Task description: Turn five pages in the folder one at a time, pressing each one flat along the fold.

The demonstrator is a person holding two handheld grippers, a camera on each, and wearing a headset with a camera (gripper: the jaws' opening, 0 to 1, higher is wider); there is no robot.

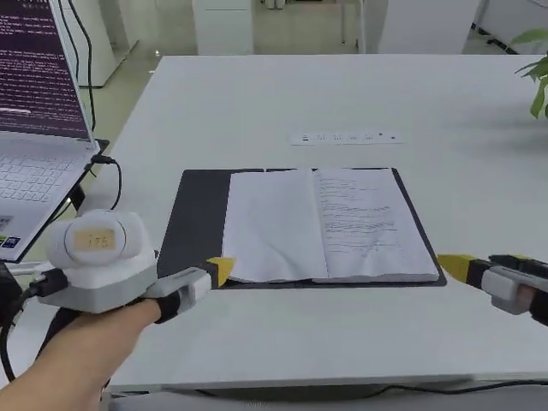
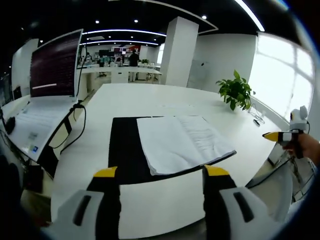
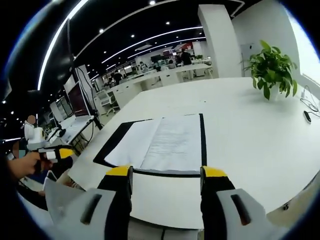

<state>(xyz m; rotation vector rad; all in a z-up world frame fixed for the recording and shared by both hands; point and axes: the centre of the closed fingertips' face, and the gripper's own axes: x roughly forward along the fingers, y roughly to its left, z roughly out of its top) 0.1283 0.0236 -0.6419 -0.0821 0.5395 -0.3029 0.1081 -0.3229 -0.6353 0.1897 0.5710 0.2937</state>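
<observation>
A black folder [image 1: 199, 224] lies open on the white table, with a stack of white pages [image 1: 325, 224] spread left and right of the fold; the right page carries print. My left gripper [image 1: 214, 276] hovers at the folder's near left corner, open and holding nothing [image 2: 161, 171]. My right gripper [image 1: 458, 267] is at the near right corner, just off the folder's edge, also open and holding nothing [image 3: 165, 171]. The folder [image 2: 127, 150] and pages [image 2: 182, 142] lie ahead of the left jaws, and the pages [image 3: 165, 142] ahead of the right jaws.
An open laptop [image 1: 38, 128] with a cable stands at the table's left edge. A thin white strip [image 1: 347, 137] lies beyond the folder. A potted plant [image 1: 535, 73] is at the far right. The table's near edge [image 1: 300, 377] runs just below the grippers.
</observation>
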